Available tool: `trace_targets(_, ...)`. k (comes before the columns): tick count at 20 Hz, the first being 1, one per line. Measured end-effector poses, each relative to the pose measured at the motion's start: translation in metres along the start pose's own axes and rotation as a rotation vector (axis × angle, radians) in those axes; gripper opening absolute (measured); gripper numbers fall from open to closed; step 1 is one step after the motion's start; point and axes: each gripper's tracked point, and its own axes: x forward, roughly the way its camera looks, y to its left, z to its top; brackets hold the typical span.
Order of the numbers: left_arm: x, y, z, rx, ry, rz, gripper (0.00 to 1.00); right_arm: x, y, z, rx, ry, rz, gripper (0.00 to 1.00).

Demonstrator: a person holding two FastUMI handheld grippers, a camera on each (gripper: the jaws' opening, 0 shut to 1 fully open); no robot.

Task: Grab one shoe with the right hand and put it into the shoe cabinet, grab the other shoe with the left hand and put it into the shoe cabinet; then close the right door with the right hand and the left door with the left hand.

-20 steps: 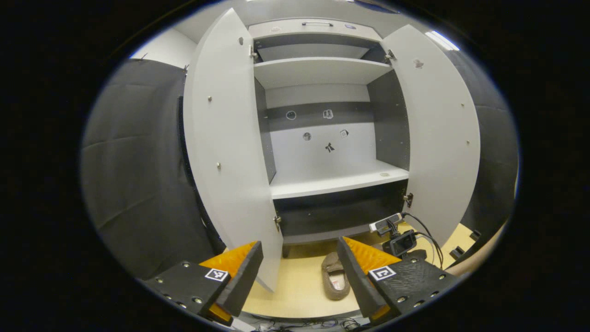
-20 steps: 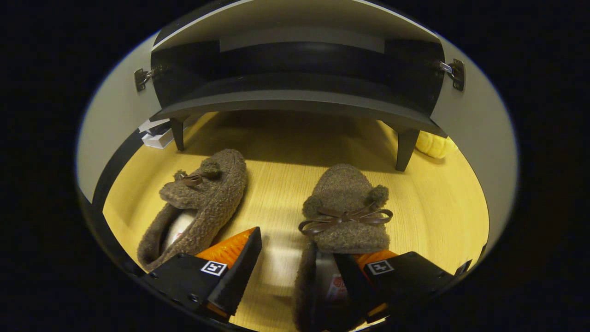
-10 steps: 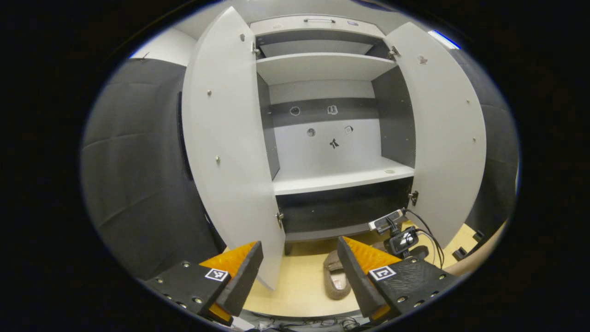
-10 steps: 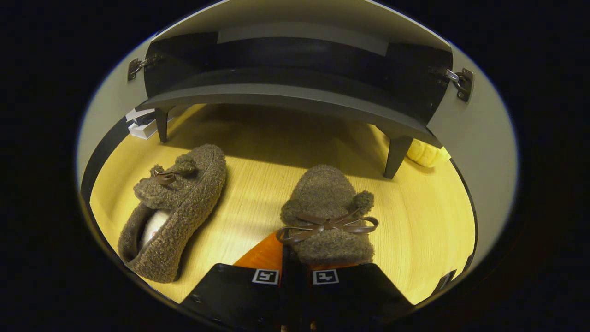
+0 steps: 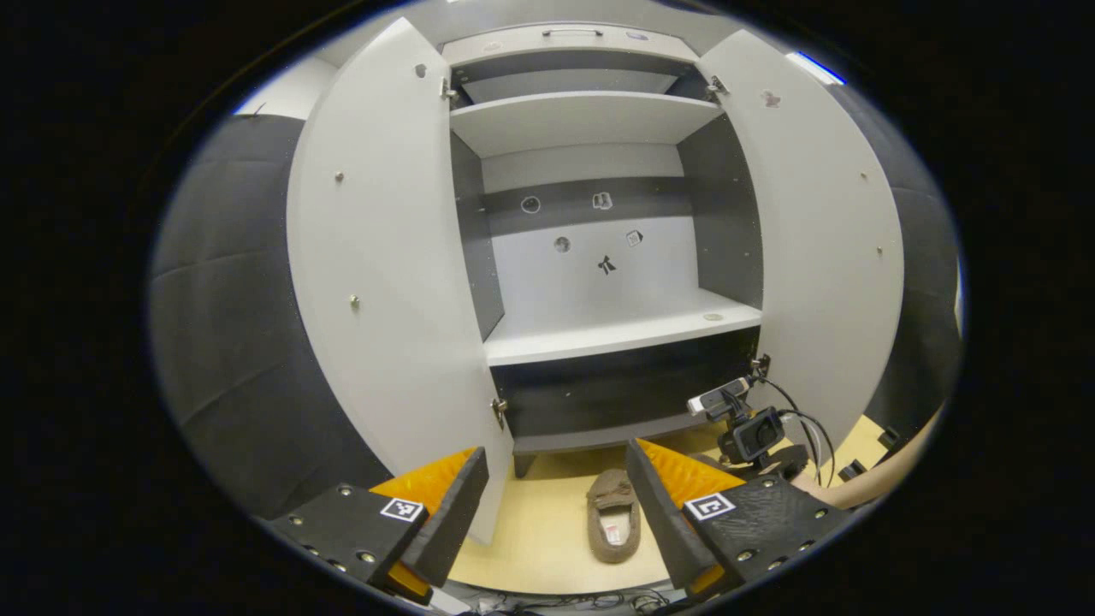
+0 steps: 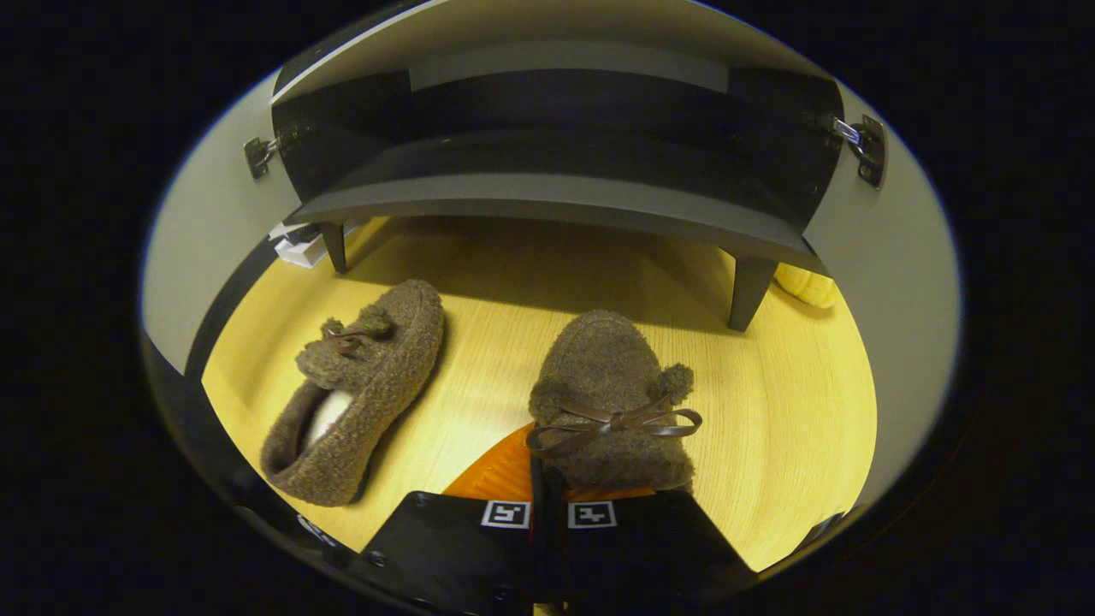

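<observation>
Shoe cabinet (image 5: 599, 334) stands wide open, left door (image 5: 376, 282) and right door (image 5: 821, 257) both swung out, shelves bare. Wood floor (image 6: 787, 428) in front of it. Left shoe (image 6: 359, 393) lies on the floor near the cabinet leg, untouched. Right gripper (image 6: 547, 513) is clenched on the collar of the right shoe (image 6: 612, 385), toe pointing at the cabinet. Left gripper (image 5: 556, 496) hangs released, fingers spread, well back from the cabinet, holding nothing.
</observation>
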Motion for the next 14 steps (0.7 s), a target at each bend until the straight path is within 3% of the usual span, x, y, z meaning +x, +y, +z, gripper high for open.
trace_targets(2,0.002,-0.006,0.000,0.001,-0.005,-0.018,1.00,-0.016,-0.001,0.005,0.013,-0.006,0.012,0.02)
trace_targets(3,0.003,-0.011,0.003,0.001,-0.013,-0.033,0.94,-0.025,0.001,0.008,0.018,-0.011,0.020,0.00)
trace_targets(4,0.003,-0.015,0.006,0.006,-0.022,-0.044,1.00,-0.033,0.002,0.011,0.021,-0.017,0.030,0.02)
trace_targets(7,0.002,-0.019,0.011,0.036,-0.053,-0.073,1.00,-0.059,0.007,0.018,0.028,-0.040,0.048,0.02)
trace_targets(8,0.001,-0.017,0.011,0.036,-0.058,-0.080,0.94,-0.067,0.009,0.022,0.041,-0.049,0.049,0.02)
trace_targets(11,-0.003,-0.011,0.010,0.001,-0.069,-0.111,0.94,-0.098,0.017,0.033,0.094,-0.085,0.050,0.02)
trace_targets(12,-0.005,-0.007,0.010,-0.003,-0.077,-0.121,1.00,-0.110,0.021,0.037,0.107,-0.099,0.049,0.02)
trace_targets(13,-0.007,-0.003,0.011,-0.001,-0.088,-0.132,0.94,-0.122,0.024,0.043,0.116,-0.118,0.047,0.02)
trace_targets(14,-0.009,0.000,0.011,0.003,-0.100,-0.145,0.94,-0.133,0.027,0.049,0.120,-0.141,0.046,0.02)
